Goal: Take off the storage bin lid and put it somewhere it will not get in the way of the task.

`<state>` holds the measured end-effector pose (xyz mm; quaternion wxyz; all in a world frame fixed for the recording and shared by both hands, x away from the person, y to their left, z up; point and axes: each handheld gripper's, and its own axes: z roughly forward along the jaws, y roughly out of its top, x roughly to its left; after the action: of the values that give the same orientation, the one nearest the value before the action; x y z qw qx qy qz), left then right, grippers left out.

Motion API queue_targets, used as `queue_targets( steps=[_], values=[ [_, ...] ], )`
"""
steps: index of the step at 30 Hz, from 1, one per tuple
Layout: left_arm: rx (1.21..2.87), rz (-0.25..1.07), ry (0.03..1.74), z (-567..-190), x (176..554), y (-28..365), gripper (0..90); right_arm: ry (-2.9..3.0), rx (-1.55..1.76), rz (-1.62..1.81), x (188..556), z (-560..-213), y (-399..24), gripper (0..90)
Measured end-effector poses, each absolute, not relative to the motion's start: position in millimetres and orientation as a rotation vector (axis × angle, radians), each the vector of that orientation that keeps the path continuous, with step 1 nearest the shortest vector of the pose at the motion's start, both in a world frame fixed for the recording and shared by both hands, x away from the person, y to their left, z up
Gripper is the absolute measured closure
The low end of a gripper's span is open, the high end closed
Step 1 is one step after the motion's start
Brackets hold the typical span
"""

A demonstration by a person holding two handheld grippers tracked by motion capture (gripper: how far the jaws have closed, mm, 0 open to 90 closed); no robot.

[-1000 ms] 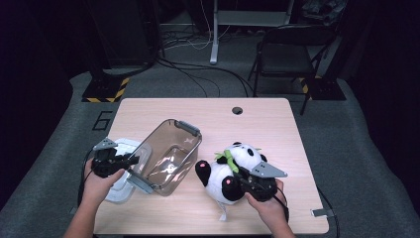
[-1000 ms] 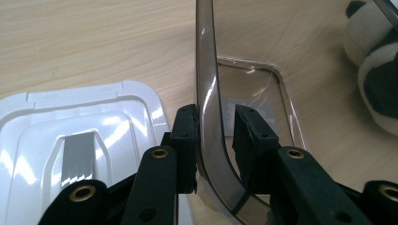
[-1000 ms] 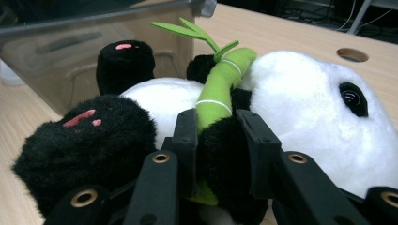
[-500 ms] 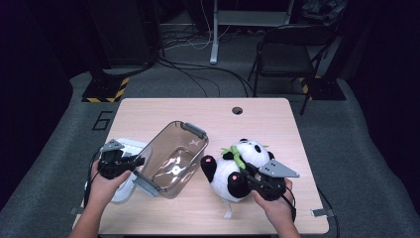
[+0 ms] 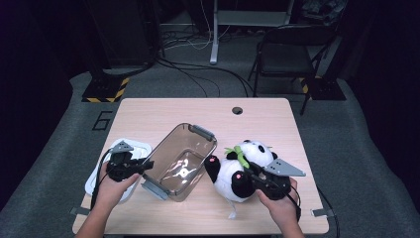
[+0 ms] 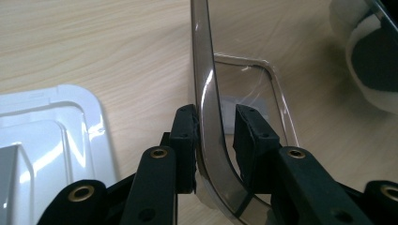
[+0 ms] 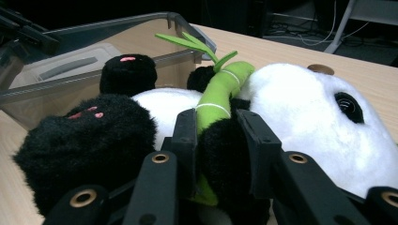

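- So your left gripper (image 6: 215, 136), clamped on the clear bin's (image 5: 181, 161) wall, has tipped it flatter since earlier.
- Right gripper (image 7: 217, 145) pinching the panda plush's (image 5: 242, 168) arm has lifted it slightly.

Glossy plastic bin (image 5: 181, 161) — fuzzy plush panda (image 5: 242, 166)

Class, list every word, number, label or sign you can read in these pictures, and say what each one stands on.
"6": a large dark numeral on the grey floor mat, just left of the table's far left corner.
The yellow and black hazard stripes on the floor carry no words.
No readable text or label on the clear container, the white lid or the panda plush.
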<state>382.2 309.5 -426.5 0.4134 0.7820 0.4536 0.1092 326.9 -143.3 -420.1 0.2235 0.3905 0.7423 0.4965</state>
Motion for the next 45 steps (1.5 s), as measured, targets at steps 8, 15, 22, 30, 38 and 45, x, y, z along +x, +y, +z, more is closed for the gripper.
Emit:
queue_targets(
  steps=[8,15,22,30,38,45],
  values=[
    [1.977,0.261,1.124,-426.4,381.6,305.3,68.7,2.110,1.060,1.366,327.4,-414.5,-150.2,69.2],
    [1.985,0.246,1.109,-426.1,380.8,301.3,67.6,2.122,1.030,1.413,325.2,-402.5,-161.2,69.2],
    [1.986,0.222,1.098,-424.7,379.3,298.2,66.1,2.123,0.983,1.473,320.9,-385.5,-170.3,69.1],
    [1.992,0.214,1.072,-422.1,376.7,294.3,65.0,2.181,0.898,1.489,319.7,-362.8,-169.4,69.1],
    [2.009,0.202,1.054,-421.5,373.4,289.9,62.9,2.186,0.853,1.496,320.7,-348.6,-159.4,68.9],
    [2.016,0.182,1.037,-422.5,372.1,284.2,61.5,2.158,0.846,1.530,322.3,-341.2,-150.9,68.9]
  ],
)
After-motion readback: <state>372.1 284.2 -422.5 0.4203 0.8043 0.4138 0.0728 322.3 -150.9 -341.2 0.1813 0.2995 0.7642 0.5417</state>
